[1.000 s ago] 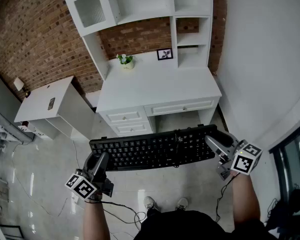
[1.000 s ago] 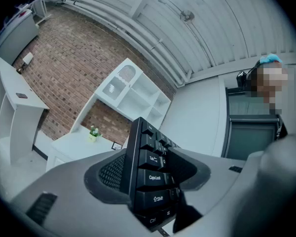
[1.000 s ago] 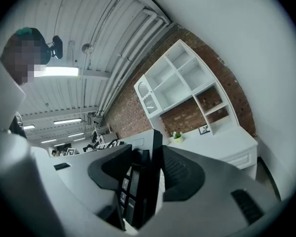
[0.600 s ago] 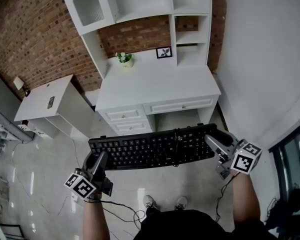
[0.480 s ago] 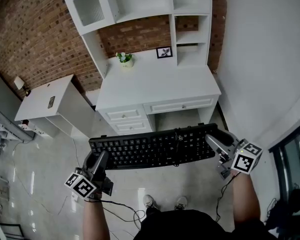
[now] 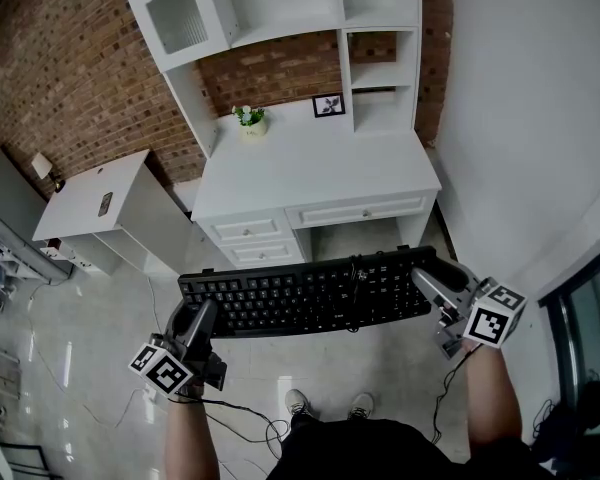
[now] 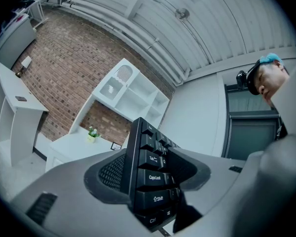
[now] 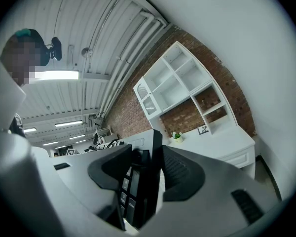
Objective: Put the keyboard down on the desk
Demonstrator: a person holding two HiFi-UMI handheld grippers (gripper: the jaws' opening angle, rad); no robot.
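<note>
One keyboard, two claws, one desk, one plant, one frame.

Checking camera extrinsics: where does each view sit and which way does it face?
Head view: head-mounted, steeply down at the keyboard before the desk; forearms, left gripper, right gripper, shoes show.
Left gripper view: along its jaws, clamped on the keyboard's left end, toward the desk; person's head at right.
Right gripper view: likewise, right end; head at left.
All share keyboard and desk.

"Caps Lock", "Shift", "Ctrl" on keyboard keys
</note>
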